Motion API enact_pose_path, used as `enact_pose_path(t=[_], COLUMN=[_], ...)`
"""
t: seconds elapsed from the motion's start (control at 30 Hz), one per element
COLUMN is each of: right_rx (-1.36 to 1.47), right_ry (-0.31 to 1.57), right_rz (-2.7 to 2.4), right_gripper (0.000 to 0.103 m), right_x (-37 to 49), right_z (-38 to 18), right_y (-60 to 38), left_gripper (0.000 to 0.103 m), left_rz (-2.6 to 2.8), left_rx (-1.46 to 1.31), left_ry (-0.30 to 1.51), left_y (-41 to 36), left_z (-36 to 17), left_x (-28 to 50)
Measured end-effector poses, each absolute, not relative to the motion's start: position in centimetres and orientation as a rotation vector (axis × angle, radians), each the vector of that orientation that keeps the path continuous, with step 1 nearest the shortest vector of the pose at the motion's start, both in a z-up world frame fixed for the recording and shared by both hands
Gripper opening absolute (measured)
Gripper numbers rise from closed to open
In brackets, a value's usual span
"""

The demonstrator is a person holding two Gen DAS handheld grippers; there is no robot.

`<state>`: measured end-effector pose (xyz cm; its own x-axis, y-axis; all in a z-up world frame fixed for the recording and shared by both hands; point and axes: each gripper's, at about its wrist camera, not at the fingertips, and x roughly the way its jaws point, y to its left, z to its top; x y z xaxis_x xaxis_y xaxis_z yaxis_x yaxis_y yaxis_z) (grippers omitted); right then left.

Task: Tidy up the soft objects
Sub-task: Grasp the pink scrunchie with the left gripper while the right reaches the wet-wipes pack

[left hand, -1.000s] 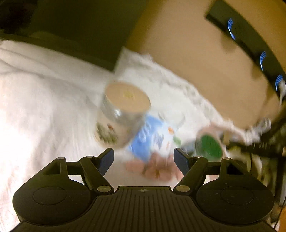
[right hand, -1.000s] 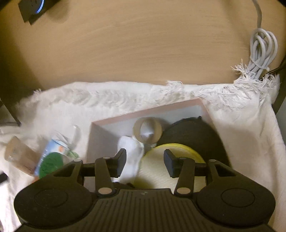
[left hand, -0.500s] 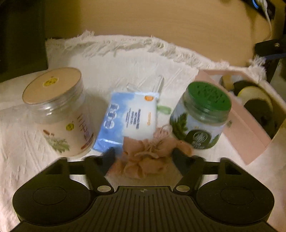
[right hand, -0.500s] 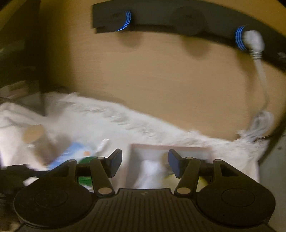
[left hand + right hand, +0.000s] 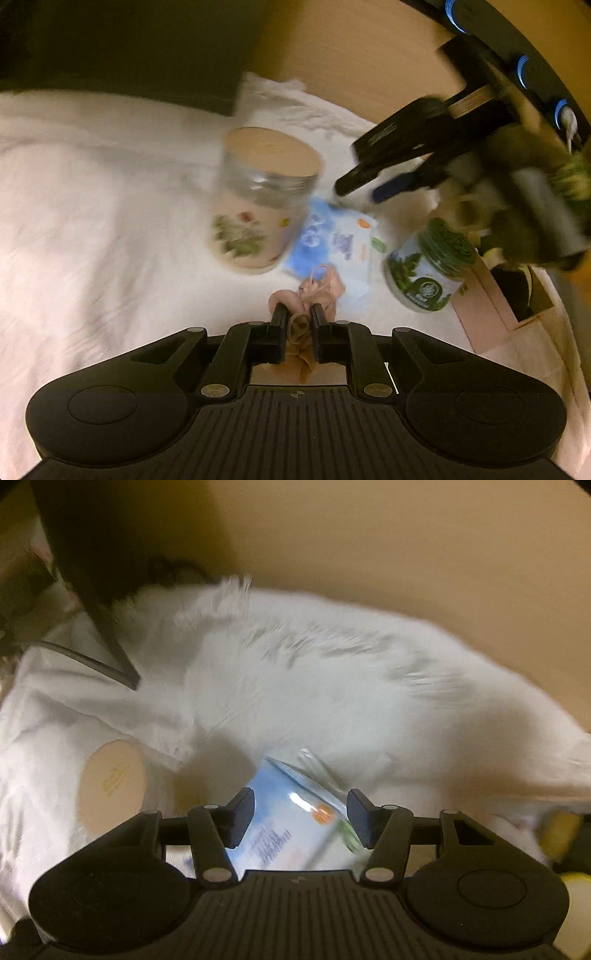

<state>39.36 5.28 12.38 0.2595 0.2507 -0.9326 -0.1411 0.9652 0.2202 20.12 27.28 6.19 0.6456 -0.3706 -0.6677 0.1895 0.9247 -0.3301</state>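
My left gripper is shut on a pink mesh bath pouf that lies on the white cloth. A blue and white soft tissue pack lies just beyond it. My right gripper is open and hovers over the same tissue pack, which sits between its fingers. The right gripper also shows in the left wrist view, above the pack's far end.
A beige-lidded jar stands left of the pack, also in the right wrist view. A green-lidded jar stands right of it. A pink box with dark and yellow items is at far right. A wooden wall is behind.
My left gripper has closed on the pink pouf. My right gripper has swung left from above the pink box to over the tissue pack.
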Motion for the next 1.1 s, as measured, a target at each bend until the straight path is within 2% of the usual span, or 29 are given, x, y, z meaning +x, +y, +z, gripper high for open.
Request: enact_pose_path(t=[0.07, 0.1, 0.37, 0.5, 0.53, 0.63, 0.8, 1.03, 1.1], right_rx=[0.083, 0.094, 0.102, 0.078, 0.096, 0.164, 0.175, 0.348, 0.376], right_ry=[1.294, 1.300, 1.379, 1.223, 1.171, 1.063, 1.021, 1.032, 0.970], right_rz=[0.266, 0.263, 0.367, 0.377, 0.372, 0.374, 0.322, 0.105, 0.056], right_gripper=[0.026, 0.024, 0.022, 0.023, 0.027, 0.058, 0.059, 0.059, 0.059], right_x=[40.3, 40.7, 40.2, 36.0, 34.4, 29.2, 23.9, 21.7, 21.4], right_z=[10.6, 9.9, 8.6, 13.2, 14.7, 17.5, 17.5, 12.1, 11.8], right_y=[6.7, 7.2, 8.3, 6.7, 6.1, 5.4, 6.9, 7.8, 8.2], left_gripper=[0.016, 0.016, 0.016, 0.016, 0.016, 0.016, 0.016, 0.016, 0.016], left_rz=[-0.306, -0.299, -0.233, -0.178, -0.164, -0.133, -0.107, -0.096, -0.097], left_rx=[-0.264, -0.273, -0.360, -0.370, -0.380, -0.409, -0.404, -0.378, -0.371], left_ry=[0.814, 0.815, 0.823, 0.817, 0.814, 0.809, 0.786, 0.802, 0.807], left_y=[28.5, 29.1, 32.0, 32.4, 32.5, 32.8, 33.4, 34.0, 34.1], left_z=[6.0, 6.0, 5.2, 5.1, 5.1, 5.1, 5.9, 5.8, 5.6], left_x=[19.4, 19.2, 19.0, 19.7, 19.8, 20.4, 20.7, 20.4, 20.1])
